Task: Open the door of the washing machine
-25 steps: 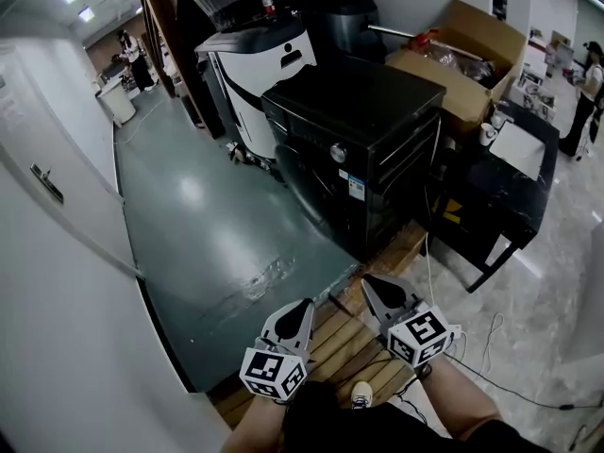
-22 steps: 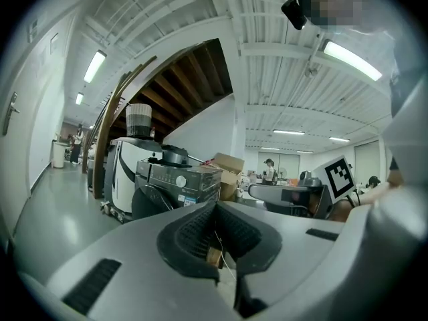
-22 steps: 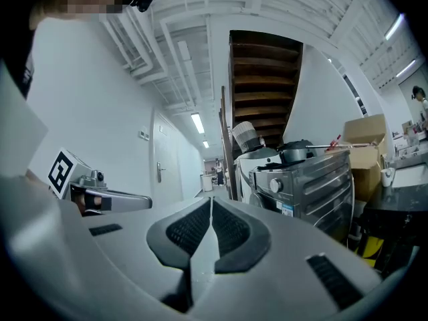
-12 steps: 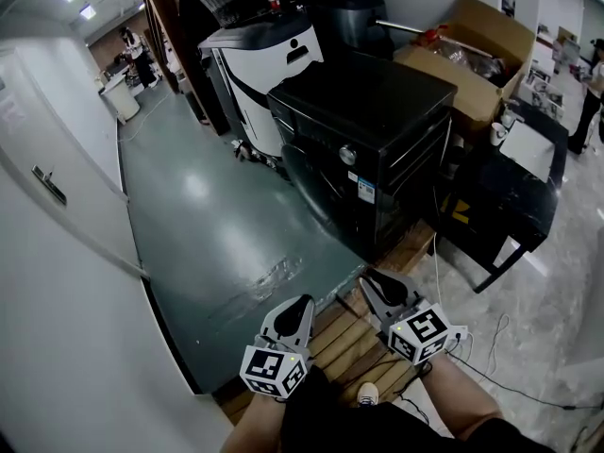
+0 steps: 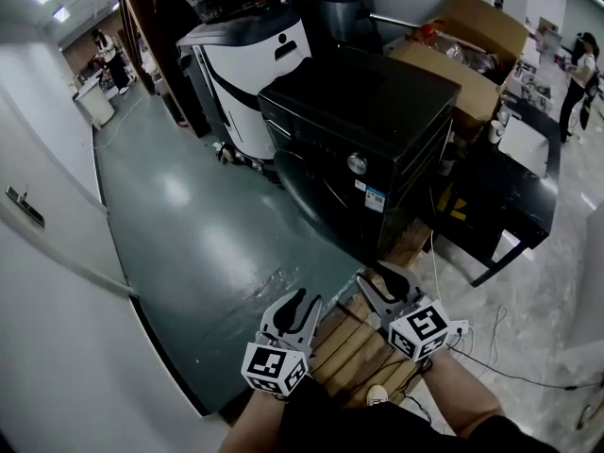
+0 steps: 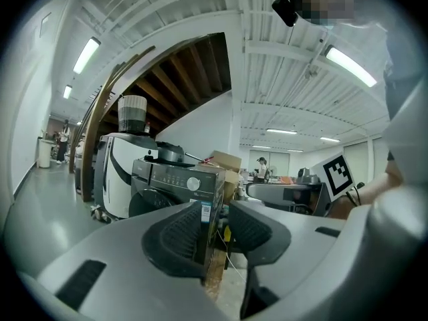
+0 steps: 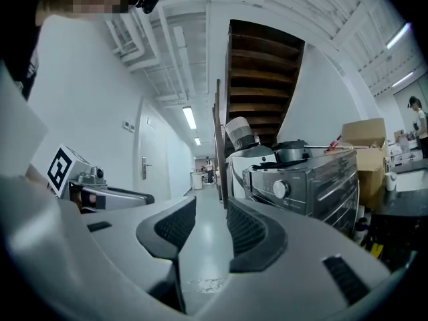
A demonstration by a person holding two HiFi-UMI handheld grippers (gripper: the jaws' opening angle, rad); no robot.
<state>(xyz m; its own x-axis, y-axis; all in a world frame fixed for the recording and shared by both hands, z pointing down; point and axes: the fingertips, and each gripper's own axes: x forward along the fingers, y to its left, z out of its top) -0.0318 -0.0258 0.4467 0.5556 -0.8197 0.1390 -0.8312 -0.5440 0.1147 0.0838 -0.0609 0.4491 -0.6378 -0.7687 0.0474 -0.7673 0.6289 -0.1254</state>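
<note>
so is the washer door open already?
No, the round door sits flush in the front of the black washing machine, with no gap showing.

Black washing machine [image 5: 368, 102] with silver knob [image 5: 357, 163]; white-and-black appliance [image 5: 255, 55] at its 10 o'clock; brown cardboard box [image 5: 472, 36] at 2 o'clock; dark green floor [image 5: 189, 234]; pale wooden pallet [image 5: 344, 343].

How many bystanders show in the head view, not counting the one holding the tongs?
2. One bystander stands down the corridor at upper left; a second bystander stands at the right edge, beyond the black table. Others may be hidden.
</note>
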